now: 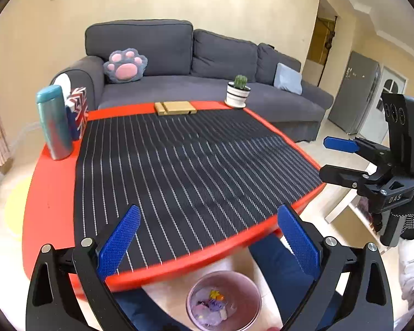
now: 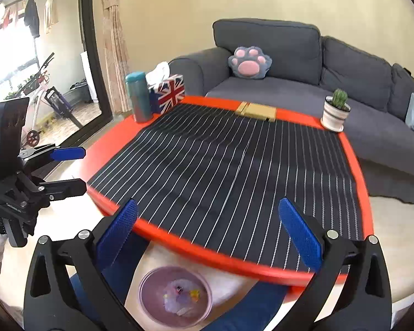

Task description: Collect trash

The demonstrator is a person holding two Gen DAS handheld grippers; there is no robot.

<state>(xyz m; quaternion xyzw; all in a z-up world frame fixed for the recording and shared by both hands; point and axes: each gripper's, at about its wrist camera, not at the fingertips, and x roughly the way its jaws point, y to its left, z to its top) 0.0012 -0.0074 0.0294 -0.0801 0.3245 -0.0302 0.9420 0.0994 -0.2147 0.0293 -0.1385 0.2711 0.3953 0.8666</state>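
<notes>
Both grippers' jaws gape empty above the trash-filled bin (image 1: 223, 300) beside the red table (image 1: 49, 193).

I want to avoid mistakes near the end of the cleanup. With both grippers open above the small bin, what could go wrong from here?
1. The purple bin stands on the floor close under the red table edge, so a lowered left gripper or right gripper might bump the rim and tip the wrappers out.
2. The teal bottle stands upright near the table's edge; a careless sweep could knock it off.
3. The cactus pot also sits at the rim.
</notes>
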